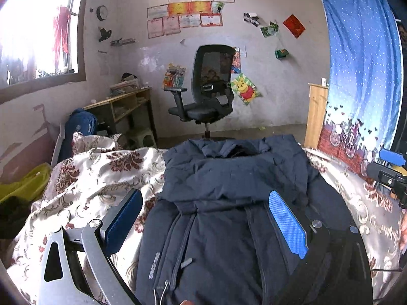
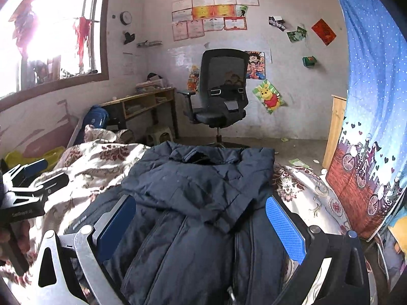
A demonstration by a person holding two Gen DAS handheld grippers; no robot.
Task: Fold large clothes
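Bedroom, floral bedspread (image 1: 84, 178); navy padded jacket (image 1: 229, 203) on it, long axis running away from me, collar far; my left gripper (image 1: 203, 221) and right gripper (image 2: 201, 226) both spread wide, empty, seemingly just above its near half; right sits more centrally.

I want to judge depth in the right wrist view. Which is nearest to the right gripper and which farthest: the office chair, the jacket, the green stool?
1. Jacket, lying directly under the right gripper.
2. Green stool, past the bed, left.
3. Office chair, by the back wall.
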